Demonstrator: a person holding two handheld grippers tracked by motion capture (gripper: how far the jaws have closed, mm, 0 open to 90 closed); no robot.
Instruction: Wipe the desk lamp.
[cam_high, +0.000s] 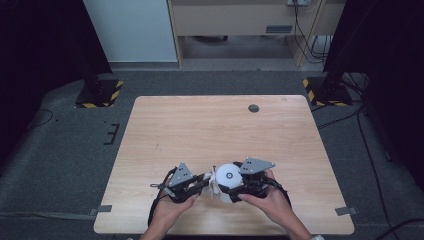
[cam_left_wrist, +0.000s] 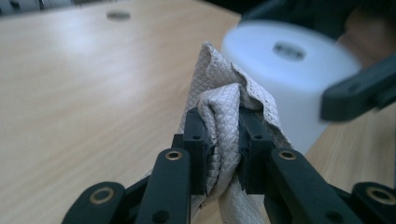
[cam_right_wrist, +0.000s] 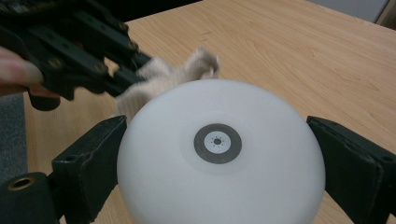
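2 grippers work at the near edge of the wooden table (cam_high: 210, 125): the left gripper (cam_left_wrist: 219, 140) pinches a bunched quilted cloth (cam_left_wrist: 219, 107), pressed against a white round device (cam_right_wrist: 219, 154), which the right gripper (cam_right_wrist: 219, 168) clamps between its jaws just beyond.

The cloth (cam_left_wrist: 219, 116) is showing a soft, quilted diamond weave, matt and beige. The cylinder (cam_right_wrist: 219, 154) is looking like smooth white plastic with a slight sheen and a grey ring on top. The surface (cam_high: 210, 125) is showing pale wood grain, satin. The tool arms are looking matt black plastic with brass-coloured rivets.
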